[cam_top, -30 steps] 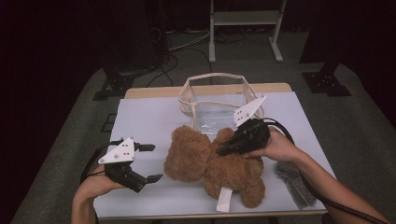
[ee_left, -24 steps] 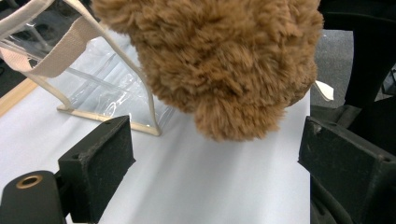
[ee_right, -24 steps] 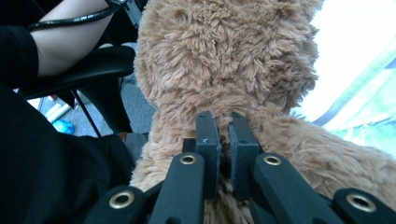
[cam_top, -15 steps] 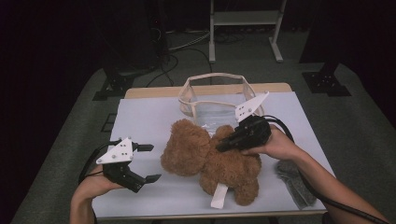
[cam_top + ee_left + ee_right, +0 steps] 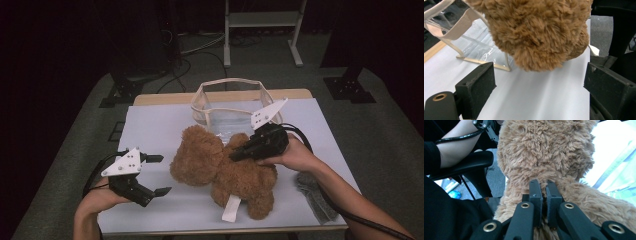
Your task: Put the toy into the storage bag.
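Observation:
A brown teddy bear [image 5: 225, 170] lies on the white table [image 5: 160, 125], head to the left and legs toward the front right. My right gripper [image 5: 235, 155] reaches in from the right and is shut on a pinch of fur at the back of its neck. In the right gripper view the two pads [image 5: 543, 187] press together in the teddy bear's [image 5: 544, 152] fur. My left gripper [image 5: 161, 174] stands open just left of the head with nothing between its fingers. The left gripper view has the teddy bear's [image 5: 536, 32] head just beyond the left gripper [image 5: 539, 85].
A clear bag with beige trim [image 5: 230, 105] stands open behind the bear; the clear bag [image 5: 461, 32] also appears upper left in the left gripper view. A grey cloth [image 5: 312, 192] lies at the table's front right corner. A white tag [image 5: 231, 210] hangs from the bear's underside.
The bear's head has shifted slightly to the left in the right gripper's hold. Both hands have stayed about where they were.

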The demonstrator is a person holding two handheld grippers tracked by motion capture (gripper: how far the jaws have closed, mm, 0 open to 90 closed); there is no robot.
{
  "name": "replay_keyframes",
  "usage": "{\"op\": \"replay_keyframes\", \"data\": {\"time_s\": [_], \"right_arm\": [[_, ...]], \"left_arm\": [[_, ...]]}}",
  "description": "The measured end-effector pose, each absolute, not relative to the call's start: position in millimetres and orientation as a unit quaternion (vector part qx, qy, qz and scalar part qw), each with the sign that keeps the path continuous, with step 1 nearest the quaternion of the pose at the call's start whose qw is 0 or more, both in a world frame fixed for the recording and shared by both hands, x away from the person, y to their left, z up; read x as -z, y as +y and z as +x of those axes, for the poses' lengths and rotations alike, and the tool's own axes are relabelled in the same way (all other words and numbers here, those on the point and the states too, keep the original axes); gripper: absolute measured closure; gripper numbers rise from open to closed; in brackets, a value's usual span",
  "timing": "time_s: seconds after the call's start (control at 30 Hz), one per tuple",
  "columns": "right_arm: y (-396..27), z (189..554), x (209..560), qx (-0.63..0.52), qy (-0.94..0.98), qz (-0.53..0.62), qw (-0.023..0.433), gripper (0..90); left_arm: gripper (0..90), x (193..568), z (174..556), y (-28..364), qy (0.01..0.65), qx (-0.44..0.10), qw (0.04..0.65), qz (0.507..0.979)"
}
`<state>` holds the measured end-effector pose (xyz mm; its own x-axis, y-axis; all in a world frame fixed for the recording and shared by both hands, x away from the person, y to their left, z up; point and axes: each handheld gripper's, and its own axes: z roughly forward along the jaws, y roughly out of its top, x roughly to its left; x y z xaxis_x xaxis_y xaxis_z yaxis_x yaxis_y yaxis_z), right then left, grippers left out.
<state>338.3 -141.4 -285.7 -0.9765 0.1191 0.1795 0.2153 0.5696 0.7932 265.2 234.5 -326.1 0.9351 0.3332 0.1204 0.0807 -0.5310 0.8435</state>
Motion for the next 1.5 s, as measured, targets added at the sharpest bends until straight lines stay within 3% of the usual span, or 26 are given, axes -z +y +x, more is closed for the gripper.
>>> {"op": "replay_keyframes", "data": {"time_s": [0.5,1.13,1.5], "right_arm": [[-143,342,269,0.474,-0.873,-0.102,0.044,85.8],[-127,365,169,0.482,-0.873,-0.078,0.008,85.8],[-110,402,121,0.467,-0.88,-0.088,-0.006,85.8]], "left_arm": [[8.9,326,265,237,0.121,-0.134,0.471,0.863],[8.8,328,267,242,0.13,-0.132,0.473,0.862],[8.8,328,268,247,0.134,-0.133,0.471,0.861]]}}
